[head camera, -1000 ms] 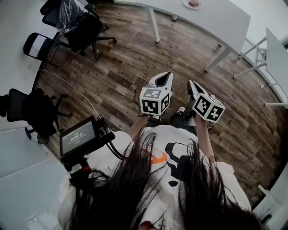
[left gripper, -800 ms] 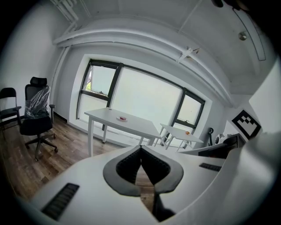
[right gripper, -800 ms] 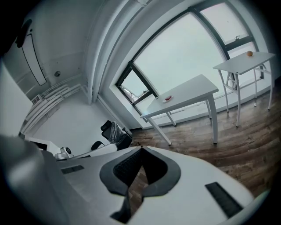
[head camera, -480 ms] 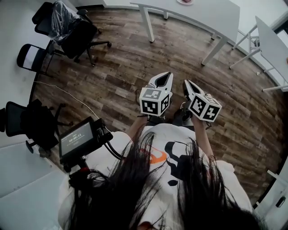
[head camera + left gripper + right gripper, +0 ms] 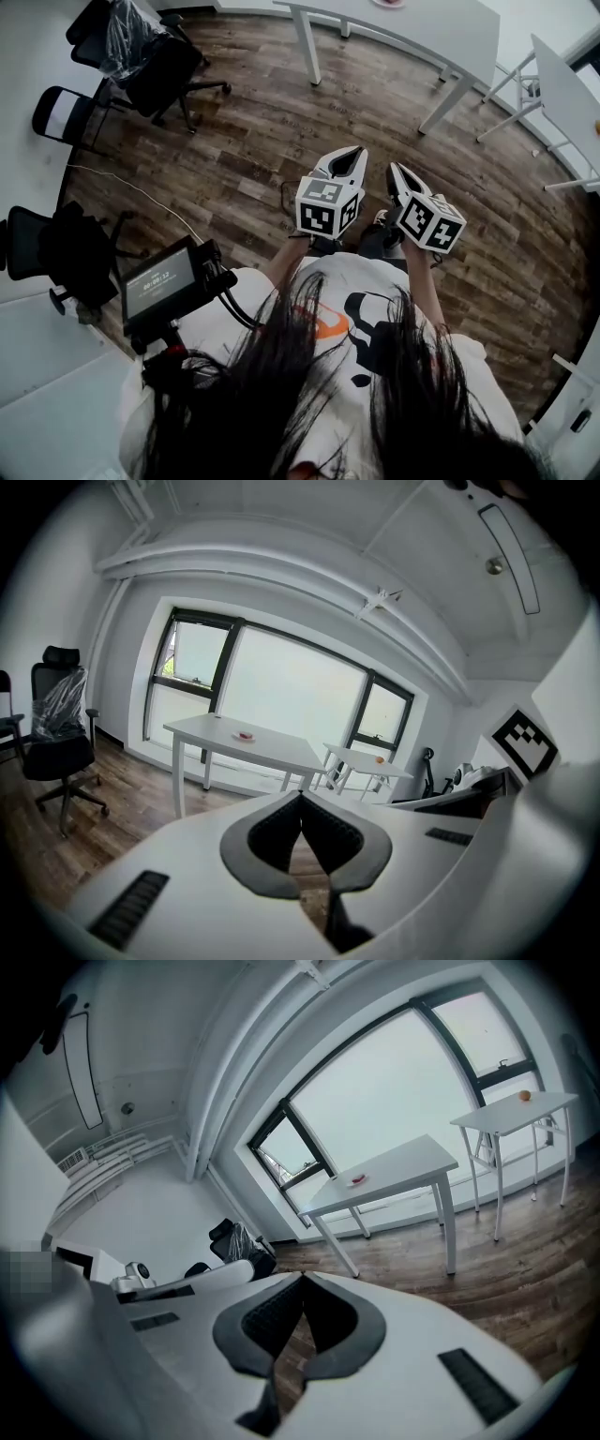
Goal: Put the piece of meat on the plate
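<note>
Left tongs [image 5: 352, 156]: closed tip to tip, nothing gripped. Right tongs [image 5: 395, 172]: likewise closed, empty. Both held side by side above wood floor [image 5: 244, 141], aimed toward white surface [image 5: 277, 748]. Office chairs [image 5: 159, 58] seen at left. Plate [image 5: 236, 736] located on surface, well apart from tongs. Small reddish piece of meat [image 5: 357, 1180] seen lying on plate.

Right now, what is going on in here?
A person stands on the wooden floor, a gripper in each hand. The left gripper and right gripper are both shut and empty. Across the room, a white table holds a plate with something reddish on it, too far off to identify. Nothing is being handled.
</note>
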{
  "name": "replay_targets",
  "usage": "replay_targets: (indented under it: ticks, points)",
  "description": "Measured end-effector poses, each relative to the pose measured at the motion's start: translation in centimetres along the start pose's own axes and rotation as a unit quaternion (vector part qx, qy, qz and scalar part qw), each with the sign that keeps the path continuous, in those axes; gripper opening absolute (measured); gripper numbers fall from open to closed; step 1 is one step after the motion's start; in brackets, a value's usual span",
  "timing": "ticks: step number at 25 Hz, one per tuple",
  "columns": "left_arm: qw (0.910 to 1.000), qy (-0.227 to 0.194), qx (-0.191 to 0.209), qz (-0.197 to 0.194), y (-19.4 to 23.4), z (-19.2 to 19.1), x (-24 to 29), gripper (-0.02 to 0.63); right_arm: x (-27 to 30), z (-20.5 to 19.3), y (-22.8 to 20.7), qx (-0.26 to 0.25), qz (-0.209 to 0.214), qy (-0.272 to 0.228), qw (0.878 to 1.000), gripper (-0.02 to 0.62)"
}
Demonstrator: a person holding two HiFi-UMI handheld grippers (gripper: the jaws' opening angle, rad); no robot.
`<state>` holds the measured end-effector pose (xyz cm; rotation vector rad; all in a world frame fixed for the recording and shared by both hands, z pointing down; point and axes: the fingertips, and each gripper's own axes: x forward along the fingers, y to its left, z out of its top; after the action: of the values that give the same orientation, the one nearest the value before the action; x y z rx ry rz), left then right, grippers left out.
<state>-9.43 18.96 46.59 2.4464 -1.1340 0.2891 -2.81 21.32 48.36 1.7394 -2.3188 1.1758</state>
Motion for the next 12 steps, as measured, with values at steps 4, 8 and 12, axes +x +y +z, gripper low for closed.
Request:
replay_targets:
  ticks: [4,8,12]
  points:
    - [1.0,0.003,-0.001,0.002,0.06,-0.14,0.0,0.005,0.04,-0.16,-0.13,-0.009,-0.005,0.005,1.0,0.006]
    - [1.0,0.004,-0.003,0.007,0.27,-0.15,-0.05,0.005,0.12,-0.18,0.02,-0.01,-0.003,0.009,1.0,0.006]
    - [1.0,0.005,-0.005,0.003,0.0,-0.25,0.05,0.005,-0.31,-0.18,-0.21,-0.01,-0.008,0.007,1.0,0.006]
